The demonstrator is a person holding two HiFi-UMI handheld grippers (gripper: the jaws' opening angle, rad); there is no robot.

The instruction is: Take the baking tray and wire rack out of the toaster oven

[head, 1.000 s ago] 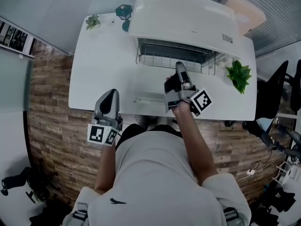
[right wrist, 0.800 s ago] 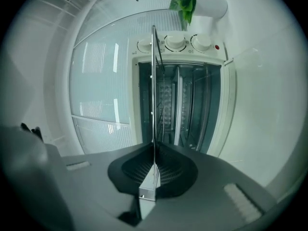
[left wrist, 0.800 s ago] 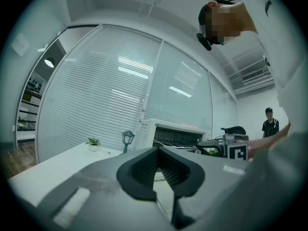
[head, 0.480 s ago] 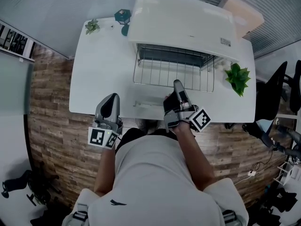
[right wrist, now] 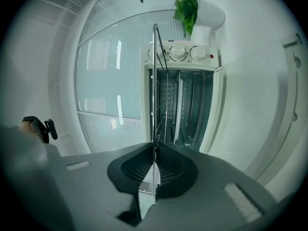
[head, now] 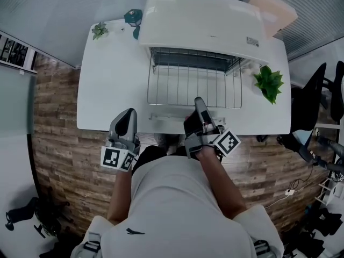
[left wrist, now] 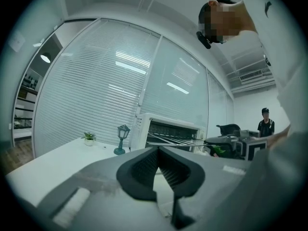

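Observation:
The white toaster oven (head: 207, 20) stands open at the back of the table. Its wire rack (head: 193, 85) sticks far out of the mouth, level over the lowered door. My right gripper (head: 198, 100) is shut on the middle of the rack's front bar. In the right gripper view the rack (right wrist: 154, 81) runs edge-on from between the pads of the right gripper (right wrist: 154, 160) into the oven (right wrist: 180, 105). My left gripper (head: 128, 113) hangs at the table's front edge, left of the door, shut and empty; its tips (left wrist: 158, 150) meet. I cannot make out the baking tray inside the dark cavity.
The oven door handle (head: 172, 117) lies just under the right gripper. A potted plant (head: 267, 83) stands right of the oven, with a small green lantern (head: 131, 18) and a tiny plant (head: 99, 30) at the back left. Bare white table (head: 110, 74) lies left of the oven.
My right gripper has drawn back toward the person, sliding the wire rack much further out of the oven. The left gripper has stayed where it was.

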